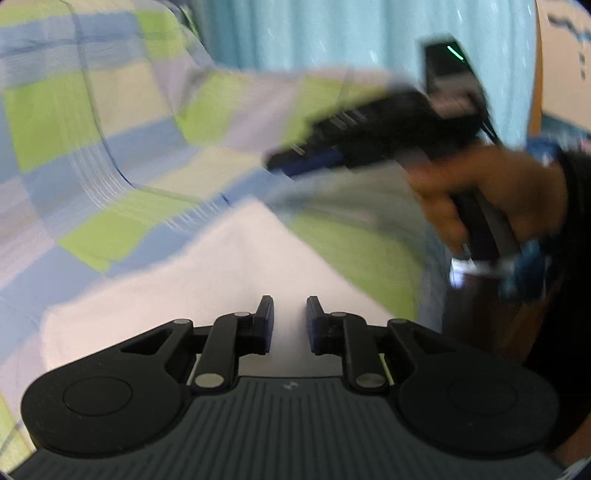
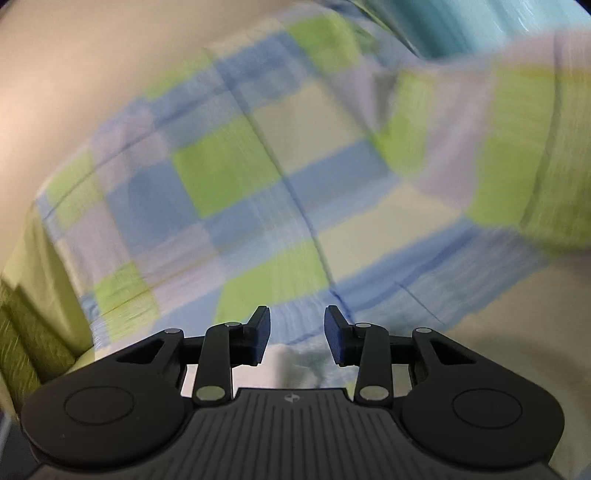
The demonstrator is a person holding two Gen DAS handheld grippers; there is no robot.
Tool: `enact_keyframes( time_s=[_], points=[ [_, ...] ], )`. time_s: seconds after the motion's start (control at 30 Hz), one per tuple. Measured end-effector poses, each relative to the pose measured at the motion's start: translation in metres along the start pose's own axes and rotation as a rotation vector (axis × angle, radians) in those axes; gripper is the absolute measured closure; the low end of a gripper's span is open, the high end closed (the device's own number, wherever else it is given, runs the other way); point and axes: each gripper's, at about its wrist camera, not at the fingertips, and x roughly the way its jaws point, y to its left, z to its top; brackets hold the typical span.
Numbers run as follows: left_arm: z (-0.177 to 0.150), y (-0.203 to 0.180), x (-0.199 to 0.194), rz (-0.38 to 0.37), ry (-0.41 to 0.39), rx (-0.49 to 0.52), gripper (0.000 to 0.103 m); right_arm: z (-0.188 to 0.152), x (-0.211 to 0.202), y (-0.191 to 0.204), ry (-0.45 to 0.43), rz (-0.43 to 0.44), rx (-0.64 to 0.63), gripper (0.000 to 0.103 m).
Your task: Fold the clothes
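The checked garment [image 1: 122, 155] is a light woven cloth in large squares of lime green, mid blue, pale lilac and cream, with thin dark blue lines running through the pattern. In the left wrist view it spreads across the upper left and centre, rising in soft folds, and a seam or hem curves down through it. Below it lies a plain white cloth [image 1: 221, 273], which reaches right up to the left hand-held gripper [image 1: 289, 321]. That gripper's jaws stand a little apart with only white fabric showing in the gap; nothing is pinched between them.

The right hand-held gripper [image 1: 295, 162] comes in from the right of the same view, blurred, held by a hand [image 1: 491, 192] with a dark sleeve behind it. Its blue-padded tip lies over the checked garment, and a small green light glows on the unit at its top. From here its jaws cannot be judged.

In the right wrist view the right hand-held gripper [image 2: 296, 332] has its jaws moderately apart and empty, the checked garment [image 2: 258, 192] filling most of the picture in front of them, streaked with blur. A pale beige surface [image 2: 55, 74] lies around the cloth. A turquoise curtain [image 1: 332, 33] hangs behind.

A small emblem sits on each gripper body; no writing can be read.
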Motion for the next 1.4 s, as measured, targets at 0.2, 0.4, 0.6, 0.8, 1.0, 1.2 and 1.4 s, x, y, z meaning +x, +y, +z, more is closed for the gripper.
enact_keyframes(
  time_s=[0.2, 0.4, 0.6, 0.8, 1.0, 1.2, 1.4],
  points=[
    [0.006, 0.061, 0.016, 0.157, 0.034, -0.081, 0.087, -0.023, 0.04, 0.029, 0.221, 0.071, -0.141, 0.066],
    [-0.013, 0.094, 0.009, 0.248, 0.1, -0.005, 0.083, -0.027, 0.033, 0.024, 0.253, -0.063, -0.16, 0.098],
    [-0.003, 0.1, -0.001, 0.262, 0.06, -0.039, 0.081, -0.024, 0.03, 0.034, 0.188, -0.011, -0.196, 0.087],
    [-0.01, 0.108, 0.018, 0.233, 0.092, -0.025, 0.077, -0.027, 0.041, 0.034, 0.283, -0.037, -0.181, 0.095],
    [-0.001, 0.114, -0.021, 0.301, 0.05, -0.06, 0.083, -0.024, 0.025, 0.038, 0.244, -0.058, -0.19, 0.087],
    [-0.023, 0.085, -0.04, 0.247, 0.111, -0.048, 0.083, -0.031, 0.015, 0.086, 0.254, 0.05, -0.349, 0.086],
    [-0.053, 0.093, -0.048, 0.24, 0.126, -0.155, 0.079, -0.063, 0.017, 0.116, 0.437, 0.093, -0.464, 0.086]
  ],
)
